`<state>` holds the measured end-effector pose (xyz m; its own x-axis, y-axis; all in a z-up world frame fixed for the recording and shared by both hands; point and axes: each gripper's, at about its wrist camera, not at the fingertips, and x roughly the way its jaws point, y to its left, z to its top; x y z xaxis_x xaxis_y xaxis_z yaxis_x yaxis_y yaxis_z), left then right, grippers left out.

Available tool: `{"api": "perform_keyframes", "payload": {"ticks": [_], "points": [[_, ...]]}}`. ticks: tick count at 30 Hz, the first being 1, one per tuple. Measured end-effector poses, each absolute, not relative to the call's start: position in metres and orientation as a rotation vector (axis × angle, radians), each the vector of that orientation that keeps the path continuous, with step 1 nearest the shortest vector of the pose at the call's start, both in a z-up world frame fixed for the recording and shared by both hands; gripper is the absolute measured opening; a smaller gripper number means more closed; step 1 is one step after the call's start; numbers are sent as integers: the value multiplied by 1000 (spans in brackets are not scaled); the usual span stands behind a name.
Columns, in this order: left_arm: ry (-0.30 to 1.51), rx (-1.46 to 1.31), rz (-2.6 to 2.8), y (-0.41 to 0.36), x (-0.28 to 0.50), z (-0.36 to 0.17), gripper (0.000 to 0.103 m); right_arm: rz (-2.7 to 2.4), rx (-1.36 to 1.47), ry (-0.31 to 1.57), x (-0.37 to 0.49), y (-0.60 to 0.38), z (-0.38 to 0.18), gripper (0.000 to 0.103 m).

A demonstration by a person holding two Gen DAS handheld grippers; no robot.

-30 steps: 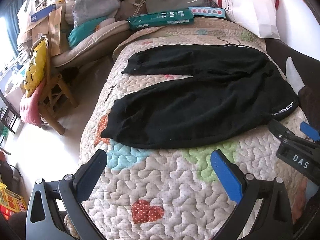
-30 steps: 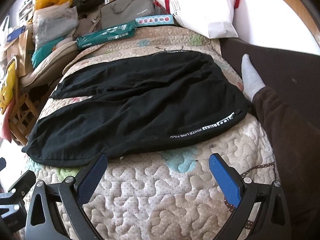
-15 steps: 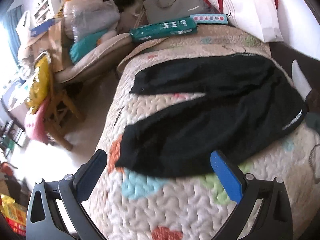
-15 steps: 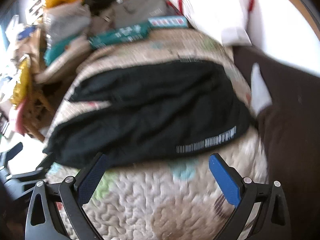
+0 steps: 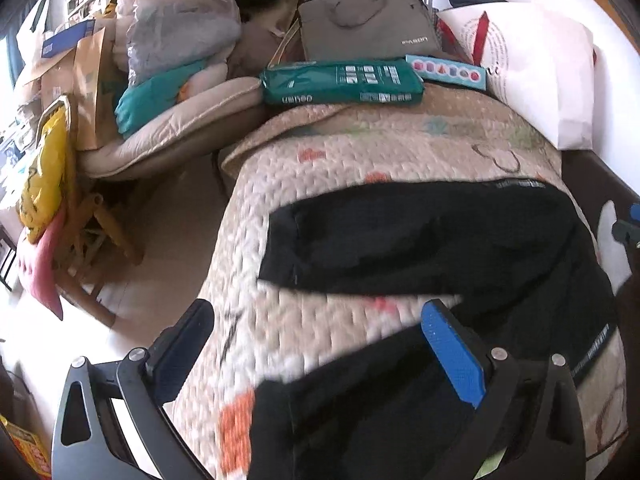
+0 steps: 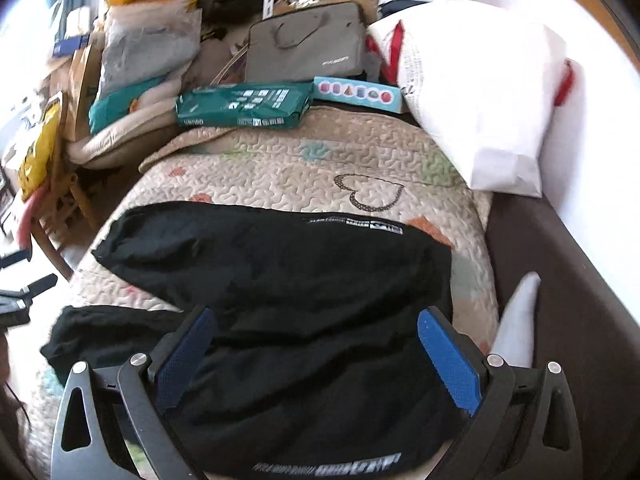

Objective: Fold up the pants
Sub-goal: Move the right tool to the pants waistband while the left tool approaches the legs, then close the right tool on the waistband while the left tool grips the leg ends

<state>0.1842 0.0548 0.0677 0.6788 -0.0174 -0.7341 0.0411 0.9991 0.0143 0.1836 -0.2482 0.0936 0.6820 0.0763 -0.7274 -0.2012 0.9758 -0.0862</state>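
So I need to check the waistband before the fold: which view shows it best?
The right wrist view. The waistband with its white lettering lies close to the camera, just below the open right gripper. In the left wrist view only a blurred strip of it shows at the far right, beyond the open left gripper.

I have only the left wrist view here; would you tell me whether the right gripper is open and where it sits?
Observer: The right gripper is open, jaws wide apart, over the broad end of the black pants, gripping nothing.
Operator: Is the pants' near edge visible there?
Observer: Yes, white lettering runs along it at the bottom of the frame.
Operator: Is anything close beside the gripper?
Observer: A white sock lies just right of its right finger.
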Motion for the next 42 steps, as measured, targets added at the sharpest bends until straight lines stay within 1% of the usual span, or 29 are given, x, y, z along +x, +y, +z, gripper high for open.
{"api": "perform_keyframes", "payload": {"ticks": [3, 7, 12, 18, 22, 27, 29, 31, 36, 37, 38, 39, 40, 41, 42], "points": [[812, 11, -65, 57, 207, 67, 103, 171, -221, 821, 215, -253, 82, 102], [843, -7, -89, 64, 246, 58, 103, 174, -235, 848, 260, -268, 70, 102], [903, 46, -103, 70, 289, 34, 103, 181, -207, 892, 319, -287, 54, 102], [952, 9, -133, 87, 333, 10, 103, 193, -108, 942, 390, -312, 40, 101], [971, 11, -124, 92, 353, -5, 103, 221, -76, 978, 419, -309, 28, 101], [999, 34, -138, 93, 368, -18, 103, 302, -147, 1029, 436, -287, 5, 101], [1010, 56, -152, 92, 374, -22, 103, 299, -180, 1053, 440, -286, -5, 99], [1025, 70, -179, 91, 378, -26, 103, 328, -170, 1087, 441, -287, -14, 89], [1051, 143, -225, 79, 388, -33, 102, 365, -192, 1095, 434, -282, -20, 75], [1054, 139, -245, 76, 389, -33, 95, 374, -193, 1097, 433, -280, -19, 69], [1064, 132, -274, 72, 390, -33, 81, 381, -200, 1098, 433, -278, -19, 68], [1068, 130, -286, 70, 390, -33, 76, 385, -212, 1099, 432, -276, -18, 64], [1064, 135, -290, 68, 390, -32, 62, 393, -220, 1100, 431, -274, -18, 58], [1059, 144, -296, 66, 389, -31, 54, 406, -225, 1102, 430, -271, -17, 56], [1058, 151, -299, 65, 388, -30, 40, 414, -227, 1104, 430, -270, -17, 51]]}}
